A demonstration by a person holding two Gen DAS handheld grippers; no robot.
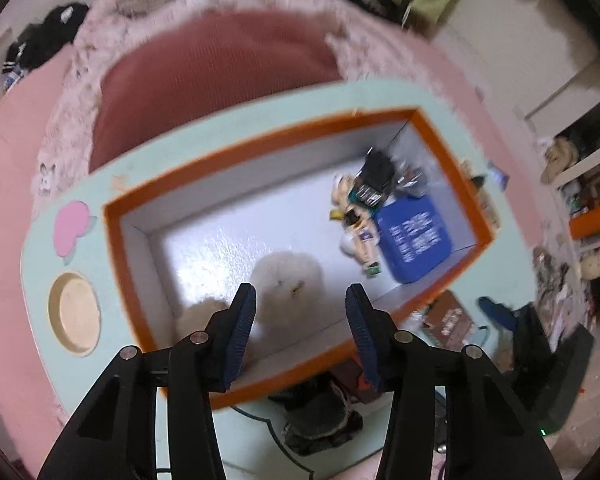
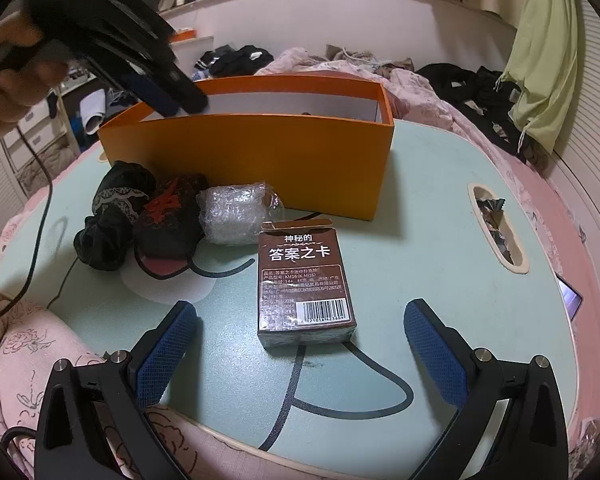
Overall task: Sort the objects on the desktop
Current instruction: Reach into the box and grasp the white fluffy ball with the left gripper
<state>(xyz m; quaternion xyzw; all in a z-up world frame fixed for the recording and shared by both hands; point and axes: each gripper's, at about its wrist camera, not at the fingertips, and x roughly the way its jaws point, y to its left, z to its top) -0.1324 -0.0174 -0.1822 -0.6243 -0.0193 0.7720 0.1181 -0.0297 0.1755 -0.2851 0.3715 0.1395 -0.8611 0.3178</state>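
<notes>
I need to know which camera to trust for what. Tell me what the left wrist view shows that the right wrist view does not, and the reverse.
Only the left wrist view looks down into the orange box: a blue packet, a small figure and a white fluffy ball lie inside.
Only the right wrist view shows the bubble-wrapped bundle, the dark fabric items and the open right claw.
Both show the box, the brown card box and the mint table.

Card box (image 2: 306, 284) on worktop (image 2: 420, 216) between right jaws; box (image 2: 252, 168) behind it; bundles (image 2: 148, 216) ahead-left; figurine (image 1: 358, 220) in box.
</notes>
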